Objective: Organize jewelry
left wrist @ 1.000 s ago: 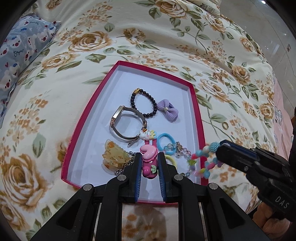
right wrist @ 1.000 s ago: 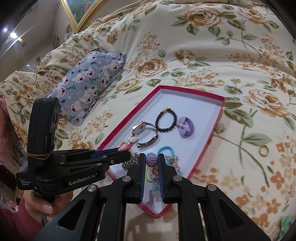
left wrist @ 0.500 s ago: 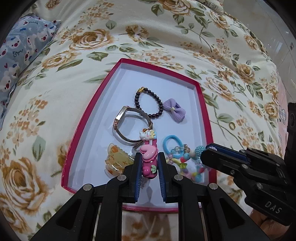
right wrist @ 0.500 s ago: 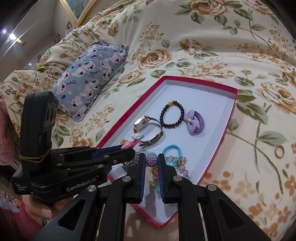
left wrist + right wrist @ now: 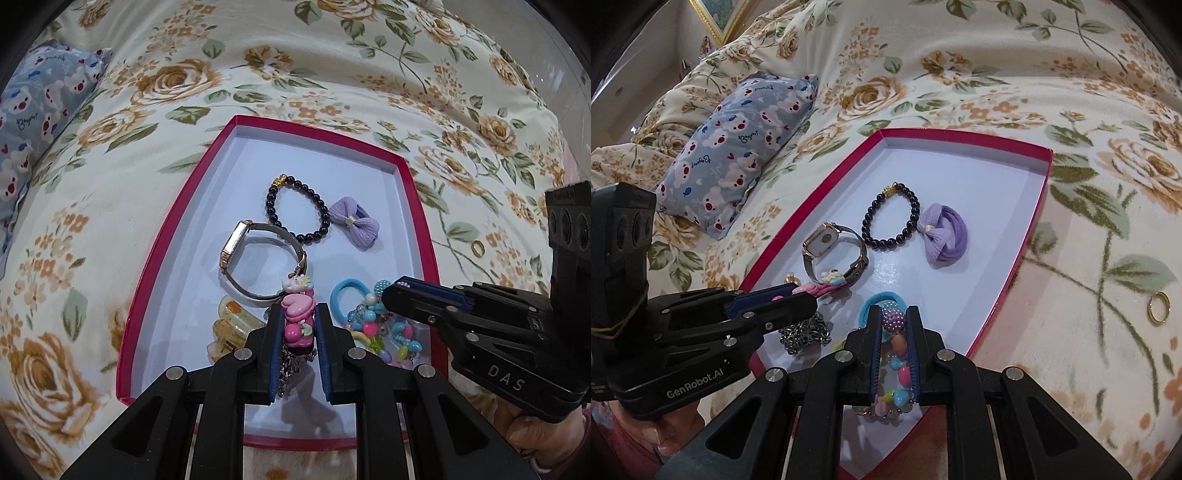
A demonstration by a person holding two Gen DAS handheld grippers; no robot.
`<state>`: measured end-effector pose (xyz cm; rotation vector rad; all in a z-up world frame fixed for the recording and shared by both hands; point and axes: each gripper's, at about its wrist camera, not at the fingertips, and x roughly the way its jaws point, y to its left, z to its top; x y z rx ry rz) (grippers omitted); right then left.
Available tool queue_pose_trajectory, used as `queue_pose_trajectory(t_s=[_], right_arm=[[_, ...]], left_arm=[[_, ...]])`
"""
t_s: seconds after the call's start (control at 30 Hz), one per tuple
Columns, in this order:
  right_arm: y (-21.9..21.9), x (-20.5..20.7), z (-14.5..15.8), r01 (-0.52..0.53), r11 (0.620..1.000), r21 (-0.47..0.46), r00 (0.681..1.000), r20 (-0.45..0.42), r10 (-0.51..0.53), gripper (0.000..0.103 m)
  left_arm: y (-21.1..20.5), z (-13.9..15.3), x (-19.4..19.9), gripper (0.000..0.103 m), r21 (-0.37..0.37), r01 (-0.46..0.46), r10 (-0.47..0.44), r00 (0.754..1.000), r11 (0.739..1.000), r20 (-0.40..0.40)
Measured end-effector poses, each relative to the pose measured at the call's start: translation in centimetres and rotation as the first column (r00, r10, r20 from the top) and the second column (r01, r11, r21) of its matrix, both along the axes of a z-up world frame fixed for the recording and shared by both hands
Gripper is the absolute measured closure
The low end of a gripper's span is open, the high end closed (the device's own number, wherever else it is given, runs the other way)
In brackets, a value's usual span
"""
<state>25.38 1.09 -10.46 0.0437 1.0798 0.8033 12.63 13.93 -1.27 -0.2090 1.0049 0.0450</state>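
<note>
Both pieces are being set into the red tray (image 5: 155, 258). The left hand-held gripper (image 5: 298, 325) pinches the pink charm (image 5: 297, 314) at six o'clock; the right hand-held gripper (image 5: 894, 332) pinches the beaded bracelet (image 5: 895, 354) (near the blue hair tie (image 5: 341, 295)). Next, judging so: release both, then fetch the gold ring (image 5: 1158, 312) off the bed.

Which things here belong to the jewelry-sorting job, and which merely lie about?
Job: red tray; pink charm in left gripper; beaded bracelet in right gripper; watch; black bracelet; gold ring.
Lying about: bear pillow; floral bedspread.
</note>
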Motion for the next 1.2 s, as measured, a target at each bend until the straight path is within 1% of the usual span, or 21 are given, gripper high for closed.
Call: queue_pose_trajectory(t_s=[0.2, 0.37, 0.73, 0.83, 0.93, 1.13, 1.17, 1.2], right_arm=[[0.1, -0.1, -0.3, -0.005, 1.000, -0.007, 1.000, -0.004, 0.005, 0.090], [-0.1, 0.1, -0.5, 0.003, 1.000, -0.011, 1.000, -0.008, -0.003, 0.087], [-0.5, 0.1, -0.3, 0.015, 1.000, -0.002, 1.000, -0.012, -0.015, 0.086], [-0.7, 0.0, 0.1, 0.022, 1.000, 0.004, 1.000, -0.006, -0.022, 0.084], [-1.0, -0.1, 0.5, 0.035, 0.999, 0.017, 0.999, -0.001, -0.035, 0.075], [-1.9, -0.2, 1.3, 0.066, 0.997, 0.036, 0.998, 0.013, -0.067, 0.074], [-2.1, -0.3, 1.5, 0.070, 0.997, 0.040, 0.997, 0.015, -0.070, 0.074], [-2.2, -0.4, 1.7, 0.074, 0.996, 0.045, 0.997, 0.018, -0.075, 0.074]], left_arm=[[-0.3, -1.1, 0.3, 0.087, 0.006, 0.006, -0.005, 0.999, 1.000, -0.038], [-0.3, -1.2, 0.8, 0.087, 0.002, 0.003, -0.003, 0.999, 1.000, -0.041], [-0.4, -1.4, 0.8, 0.085, 0.013, -0.003, 0.004, 0.999, 1.000, -0.043], [-0.5, -1.4, 0.8, 0.084, 0.018, -0.003, 0.004, 0.999, 1.000, -0.043], [-0.7, -1.4, 0.7, 0.081, 0.024, -0.001, 0.002, 0.999, 1.000, -0.041], [-0.9, -1.4, 0.7, 0.079, 0.043, 0.004, -0.002, 0.999, 0.999, -0.039], [-1.0, -1.4, 0.7, 0.077, 0.046, 0.005, -0.004, 0.999, 0.999, -0.039], [-1.2, -1.4, 0.7, 0.074, 0.049, 0.008, -0.006, 0.999, 0.999, -0.038]])
